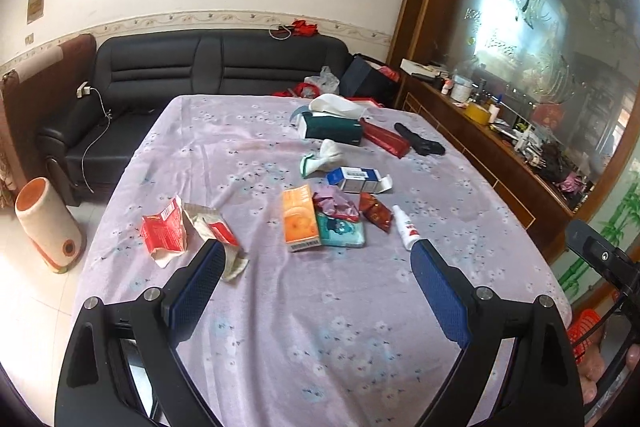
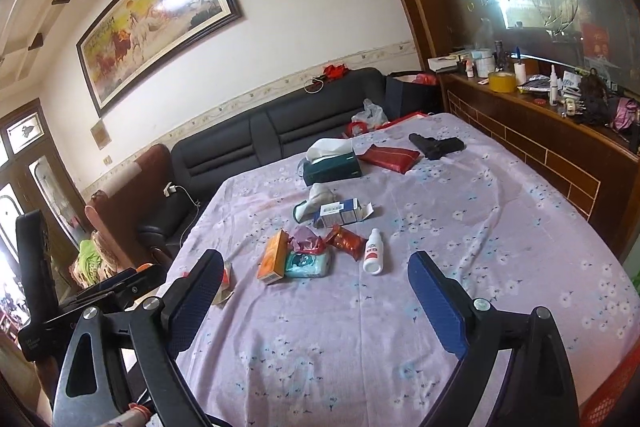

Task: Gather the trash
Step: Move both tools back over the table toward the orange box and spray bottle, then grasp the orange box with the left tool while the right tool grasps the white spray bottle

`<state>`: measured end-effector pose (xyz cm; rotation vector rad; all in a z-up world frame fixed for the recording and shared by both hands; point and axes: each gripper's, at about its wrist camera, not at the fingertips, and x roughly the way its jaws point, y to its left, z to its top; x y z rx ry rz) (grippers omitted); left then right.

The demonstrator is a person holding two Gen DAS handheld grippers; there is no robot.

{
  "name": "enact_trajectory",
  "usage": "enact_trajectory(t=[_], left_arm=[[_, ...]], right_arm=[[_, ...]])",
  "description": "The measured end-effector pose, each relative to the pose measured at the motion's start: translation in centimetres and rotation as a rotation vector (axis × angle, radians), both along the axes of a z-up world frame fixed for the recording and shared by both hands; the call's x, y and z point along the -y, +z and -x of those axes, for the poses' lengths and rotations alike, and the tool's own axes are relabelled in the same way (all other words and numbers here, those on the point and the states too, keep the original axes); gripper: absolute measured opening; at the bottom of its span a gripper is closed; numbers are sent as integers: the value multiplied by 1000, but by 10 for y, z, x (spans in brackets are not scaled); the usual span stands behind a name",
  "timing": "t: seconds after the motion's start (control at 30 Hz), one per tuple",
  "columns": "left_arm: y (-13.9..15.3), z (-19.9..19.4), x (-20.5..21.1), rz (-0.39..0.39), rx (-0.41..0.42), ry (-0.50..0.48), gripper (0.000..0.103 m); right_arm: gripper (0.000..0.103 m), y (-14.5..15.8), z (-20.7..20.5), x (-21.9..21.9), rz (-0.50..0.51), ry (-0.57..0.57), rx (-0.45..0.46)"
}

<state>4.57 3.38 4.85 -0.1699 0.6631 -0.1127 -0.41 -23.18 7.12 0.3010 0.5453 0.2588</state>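
Litter lies on a table under a lilac flowered cloth. An orange box, a teal tissue pack, a crumpled pink wrapper, a red snack packet, a small white bottle and a blue-and-white carton cluster mid-table. A torn red carton lies at the left. My left gripper is open above the near cloth, its left finger by the torn carton. My right gripper is open too, nothing between its fingers, short of the orange box and white bottle.
Farther back lie a green tissue box, a white sock, a red pouch and a black object. A dark sofa stands behind the table, a cluttered wooden sideboard on the right, an orange-and-white cylinder on the floor.
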Motion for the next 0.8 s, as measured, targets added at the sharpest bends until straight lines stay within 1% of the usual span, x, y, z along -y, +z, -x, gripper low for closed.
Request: enact_trajectory(t=[0.13, 0.23, 0.33, 0.43, 0.47, 0.57, 0.67, 0.73, 0.8], left_arm=[[-12, -22, -3, 13, -48, -3, 93], [-24, -40, 0, 17, -86, -20, 93], [-41, -68, 2, 35, -149, -47, 93], [-56, -98, 4, 45, -209, -47, 93], [-58, -104, 4, 46, -212, -48, 93], [-68, -130, 9, 14, -233, -42, 93], [-82, -155, 10, 17, -266, -35, 93], [-94, -169, 10, 15, -296, -33, 93], [-107, -186, 12, -1, -328, -17, 93]], right_arm=[[96, -8, -15, 0, -6, 5, -10], [96, -20, -30, 3, -19, 14, -32], [95, -37, -49, 4, -27, 25, -65], [88, -55, -72, 4, -31, 33, -101], [86, -60, -80, 4, -33, 35, -116], [81, -79, -111, 6, -43, 44, -163], [71, -98, -141, 5, -45, 43, -212], [67, -111, -160, 3, -50, 45, -246], [65, -124, -176, 0, -42, 44, -274]])
